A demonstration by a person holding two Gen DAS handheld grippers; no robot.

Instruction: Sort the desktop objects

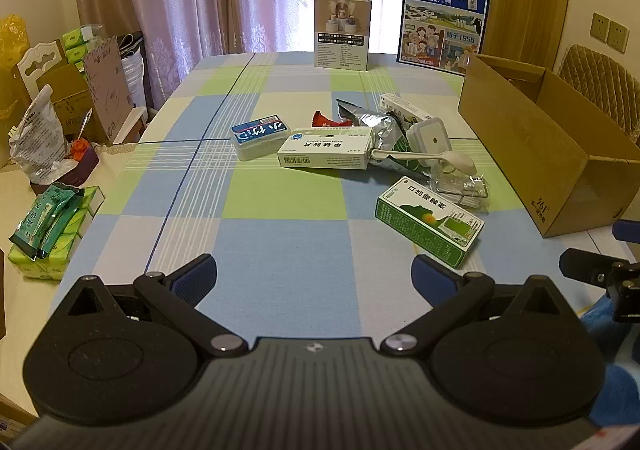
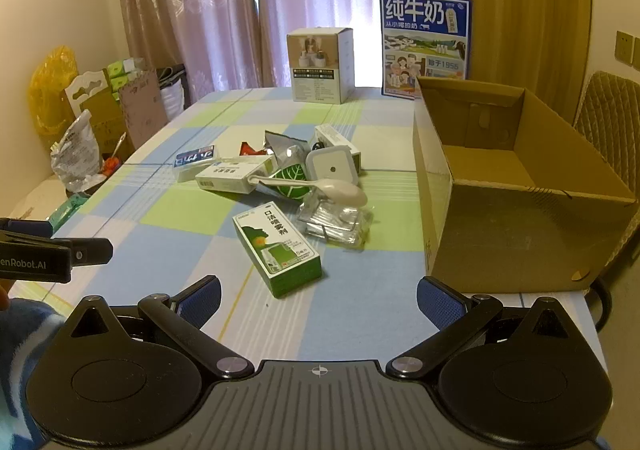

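A pile of small items lies mid-table: a green-and-white spray box [image 1: 430, 223] [image 2: 278, 248] nearest me, a white medicine box [image 1: 326, 149] [image 2: 232, 174], a blue-topped floss box [image 1: 260, 136] [image 2: 195, 163], a white spoon [image 1: 432, 158] [image 2: 320, 185], a clear packet [image 1: 460, 187] [image 2: 336, 223], a square white lidded box [image 1: 430, 138] [image 2: 330, 165] and foil bags [image 1: 372, 119]. An open cardboard box [image 1: 548, 153] [image 2: 516, 189] stands at the right. My left gripper [image 1: 314, 278] and right gripper [image 2: 318, 298] are open and empty, short of the pile.
A tall white product box [image 1: 343, 30] [image 2: 321, 65] and a blue milk carton [image 1: 442, 19] [image 2: 424, 45] stand at the far edge. Tissue packs [image 1: 48, 234] and bags sit on a side surface to the left. A chair [image 2: 612, 117] stands behind the cardboard box.
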